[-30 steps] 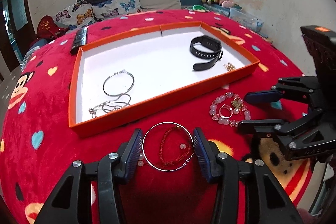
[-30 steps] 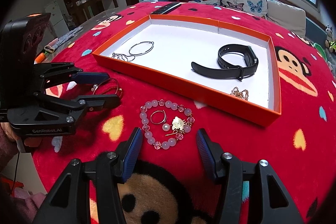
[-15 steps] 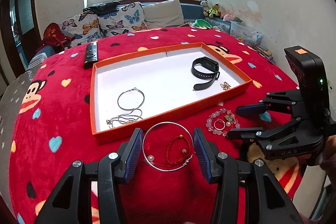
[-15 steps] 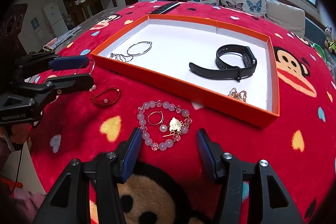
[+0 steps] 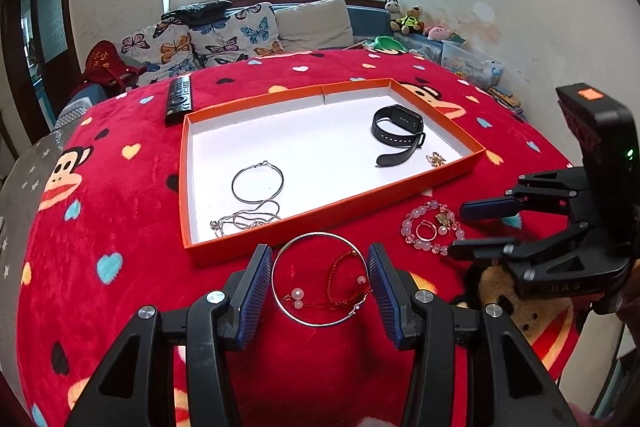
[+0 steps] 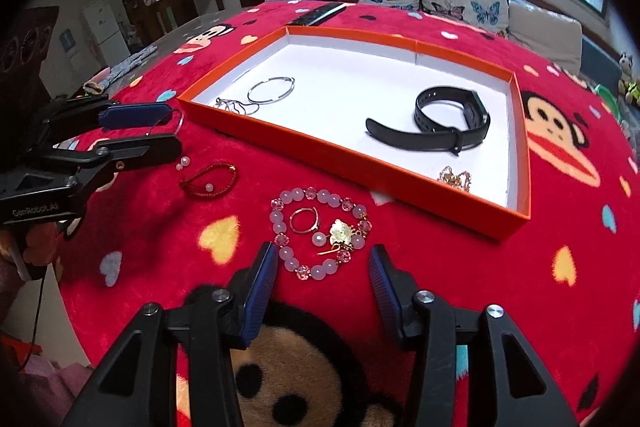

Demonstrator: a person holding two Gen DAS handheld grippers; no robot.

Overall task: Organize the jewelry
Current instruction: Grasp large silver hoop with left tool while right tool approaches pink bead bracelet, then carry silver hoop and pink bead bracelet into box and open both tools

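Since a second ago my left gripper [image 5: 320, 279] has lifted off the red cloth [image 5: 132, 227] in front of the orange tray [image 6: 360, 163], taking the silver bangle [image 5: 320, 234] with it. The red cord bracelet [image 6: 208, 181] that lay inside the bangle has stayed on the cloth. The bangle is clamped across its width between the two blue pads and hangs clear of the cloth, just outside the tray's near rim toward its left corner.

In the right wrist view the red cord bracelet lies by itself below that gripper, near the same rim.

My right gripper [image 6: 322, 267] points down at the pink bead bracelet [image 6: 280, 227], which sits on the cloth in front of the tray's right half, close to the rim but outside it. Its jaws are closing with the near part of the bead loop between them, but the pads do not touch the beads yet. A small ring [image 6: 304, 219] and a gold leaf charm [image 6: 342, 231] lie inside the bead loop.

Inside the tray:
- At the left end, a thin hoop [image 6: 271, 90] sits beside a silver chain [image 6: 232, 105].
- At the right end lies a black watch band [image 6: 448, 123].
- A small gold piece [image 6: 456, 179] is in the near right corner.
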